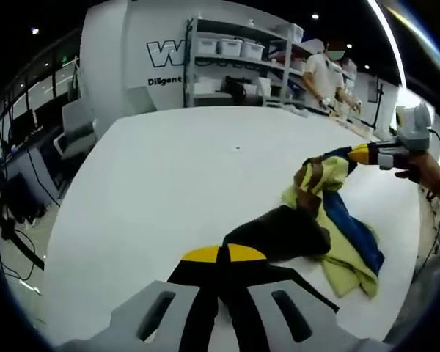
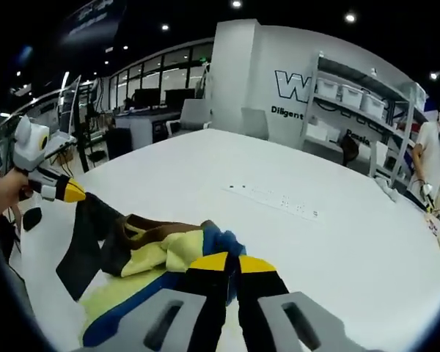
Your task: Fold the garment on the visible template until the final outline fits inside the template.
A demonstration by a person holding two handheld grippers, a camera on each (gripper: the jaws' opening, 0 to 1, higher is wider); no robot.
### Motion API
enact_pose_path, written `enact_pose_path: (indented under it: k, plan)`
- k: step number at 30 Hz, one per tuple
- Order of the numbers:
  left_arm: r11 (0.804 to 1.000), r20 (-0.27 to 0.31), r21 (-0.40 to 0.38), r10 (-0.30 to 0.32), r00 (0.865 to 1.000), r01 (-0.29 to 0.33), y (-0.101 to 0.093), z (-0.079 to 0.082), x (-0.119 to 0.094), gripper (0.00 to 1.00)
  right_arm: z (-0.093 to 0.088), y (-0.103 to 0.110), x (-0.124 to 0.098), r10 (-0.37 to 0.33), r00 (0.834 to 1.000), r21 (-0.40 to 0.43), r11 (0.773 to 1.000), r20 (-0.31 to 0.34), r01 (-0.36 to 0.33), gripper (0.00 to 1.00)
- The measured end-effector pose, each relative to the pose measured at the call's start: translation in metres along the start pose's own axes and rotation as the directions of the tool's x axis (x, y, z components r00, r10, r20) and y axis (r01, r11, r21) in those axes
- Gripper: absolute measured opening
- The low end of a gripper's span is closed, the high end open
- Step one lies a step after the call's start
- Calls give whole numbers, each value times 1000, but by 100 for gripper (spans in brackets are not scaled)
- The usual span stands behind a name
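Matte white table [image 1: 169,191], smooth and bare around the garment [image 1: 330,220]. Garment is soft knit-looking cloth in colour blocks: pale yellow, blue, brown, black. It's bunched and stretched between your two grippers, partly lifted off the tabletop, with the yellow and blue folds slumped on the surface.

Left gripper [image 1: 224,254]: yellow-tipped black jaws pressed together on the black end of the cloth. In the right gripper view you see it at the far left [image 2: 67,192], a black panel hanging from its tip in a limp flap.

Right gripper [image 2: 227,262]: jaws closed tight, pinching the blue-and-yellow edge. In the left gripper view it sits at the right [image 1: 367,154], clamped on a brown/yellow/blue corner held above the table.

A row of small marks [image 2: 275,199] lies on the table further out, well apart from the garment. Metal shelving [image 1: 238,62] with white bins stands behind the table; a person [image 1: 326,77] stands beside it.
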State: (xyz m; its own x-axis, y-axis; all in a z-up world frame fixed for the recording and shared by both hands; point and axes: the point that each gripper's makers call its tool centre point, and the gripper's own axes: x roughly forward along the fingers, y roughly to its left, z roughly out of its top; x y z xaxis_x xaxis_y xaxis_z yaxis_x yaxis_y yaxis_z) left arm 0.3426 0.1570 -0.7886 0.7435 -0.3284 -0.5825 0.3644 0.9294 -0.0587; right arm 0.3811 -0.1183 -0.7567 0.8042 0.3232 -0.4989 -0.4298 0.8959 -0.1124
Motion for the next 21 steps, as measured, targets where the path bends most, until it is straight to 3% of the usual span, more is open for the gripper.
enact_pose_path:
  k: [7,16,21]
  plan:
    - [1000,4,-2,18,1000,-18,12,4,0,0,5,-1,12,14,1000,-24,1000,-15,-14,0]
    - [997,-42,1,80,996,-80,34,-8,-1,0,8,-18,27,-18,999,-13,1000,-26,18,0]
    - [994,-59,-7,112,992,-112,48,-14,-4,0,1,-30,37,-42,998,-10,999,-56,41,0]
